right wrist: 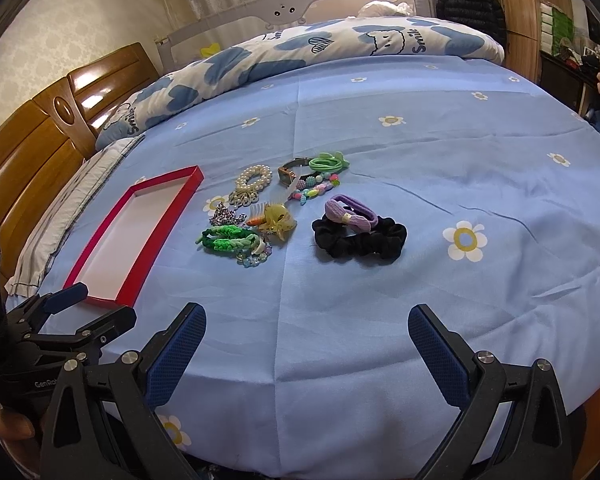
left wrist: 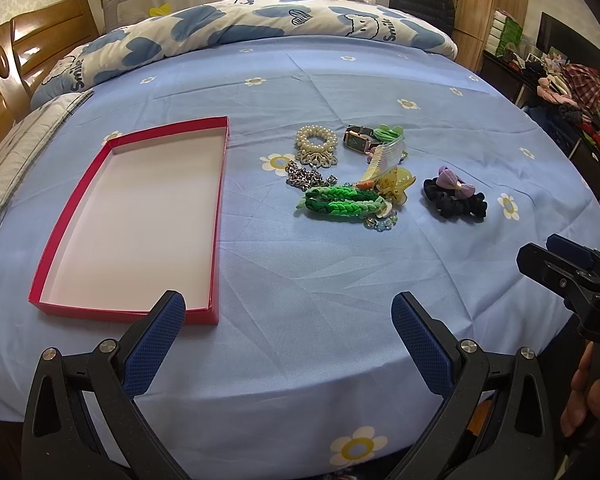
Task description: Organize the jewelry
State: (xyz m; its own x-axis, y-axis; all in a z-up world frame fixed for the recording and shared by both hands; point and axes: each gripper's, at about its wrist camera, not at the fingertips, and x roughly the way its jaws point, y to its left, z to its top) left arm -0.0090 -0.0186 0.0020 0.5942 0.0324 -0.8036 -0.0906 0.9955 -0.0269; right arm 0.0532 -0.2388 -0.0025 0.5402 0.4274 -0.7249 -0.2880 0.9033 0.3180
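Note:
An empty red box with a white inside lies on the blue bed sheet, left of a pile of jewelry; it also shows in the right wrist view. The pile holds a pearl bracelet, a watch, a metal chain, a green braided band, a yellow claw clip and a black scrunchie with a purple bow tie. My left gripper is open and empty near the bed's front edge. My right gripper is open and empty beside it.
A rolled blue-and-white quilt lies across the far side of the bed. A wooden headboard and pillow are at the left. A cluttered shelf stands to the right of the bed.

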